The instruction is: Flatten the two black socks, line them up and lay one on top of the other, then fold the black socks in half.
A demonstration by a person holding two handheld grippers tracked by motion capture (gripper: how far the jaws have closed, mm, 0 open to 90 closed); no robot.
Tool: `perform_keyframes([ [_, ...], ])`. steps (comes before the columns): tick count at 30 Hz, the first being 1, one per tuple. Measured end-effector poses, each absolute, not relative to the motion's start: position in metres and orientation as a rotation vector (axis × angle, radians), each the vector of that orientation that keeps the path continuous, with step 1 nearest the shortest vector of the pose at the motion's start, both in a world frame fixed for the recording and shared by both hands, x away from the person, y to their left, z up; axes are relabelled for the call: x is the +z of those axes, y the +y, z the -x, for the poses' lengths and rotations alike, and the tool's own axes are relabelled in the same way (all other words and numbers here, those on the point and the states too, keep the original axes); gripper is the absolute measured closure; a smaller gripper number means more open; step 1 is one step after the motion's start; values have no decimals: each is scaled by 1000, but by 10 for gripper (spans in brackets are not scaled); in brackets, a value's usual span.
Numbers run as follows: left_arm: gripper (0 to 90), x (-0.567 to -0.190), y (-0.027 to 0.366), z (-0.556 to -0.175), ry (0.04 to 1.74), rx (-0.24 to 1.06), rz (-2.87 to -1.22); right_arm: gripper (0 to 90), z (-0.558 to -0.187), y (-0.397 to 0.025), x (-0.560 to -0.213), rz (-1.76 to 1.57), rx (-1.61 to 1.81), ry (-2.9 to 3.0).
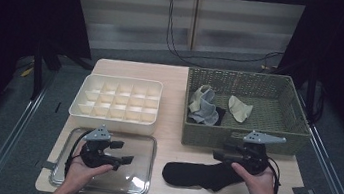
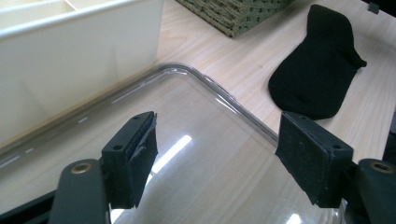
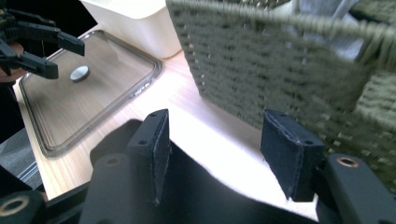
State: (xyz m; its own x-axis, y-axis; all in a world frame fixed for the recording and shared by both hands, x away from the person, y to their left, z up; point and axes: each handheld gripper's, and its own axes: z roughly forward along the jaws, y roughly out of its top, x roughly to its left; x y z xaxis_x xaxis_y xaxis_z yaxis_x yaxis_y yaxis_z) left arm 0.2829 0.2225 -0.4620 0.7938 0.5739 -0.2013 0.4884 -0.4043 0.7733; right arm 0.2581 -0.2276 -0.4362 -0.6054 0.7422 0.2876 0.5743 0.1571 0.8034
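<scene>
we judge the flat black fabric sock [image 1: 197,175] on the surface soft, light and limp; both claws gape empty, so pinch its cuff end under the right claw [image 3: 212,154].

Cream divided box [image 1: 118,98]; clear lid [image 1: 141,146]; wicker basket [image 1: 276,133] holding pale socks [image 1: 203,103].

Wooden table [image 1: 177,77] bears divided box [image 1: 118,98], wicker basket [image 1: 246,109], clear lid [image 1: 143,146], black sock [image 1: 195,174].
</scene>
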Motion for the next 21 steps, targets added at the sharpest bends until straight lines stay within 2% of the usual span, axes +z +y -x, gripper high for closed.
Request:
perform_keyframes([
  [9,269,-462,221,-281,788,137,-2077,447,-269,-227,-412,-1248,1463,2206],
  [21,270,-463,223,-283,786,128,-2086,441,-317,-233,-401,-1285,1390,2231],
])
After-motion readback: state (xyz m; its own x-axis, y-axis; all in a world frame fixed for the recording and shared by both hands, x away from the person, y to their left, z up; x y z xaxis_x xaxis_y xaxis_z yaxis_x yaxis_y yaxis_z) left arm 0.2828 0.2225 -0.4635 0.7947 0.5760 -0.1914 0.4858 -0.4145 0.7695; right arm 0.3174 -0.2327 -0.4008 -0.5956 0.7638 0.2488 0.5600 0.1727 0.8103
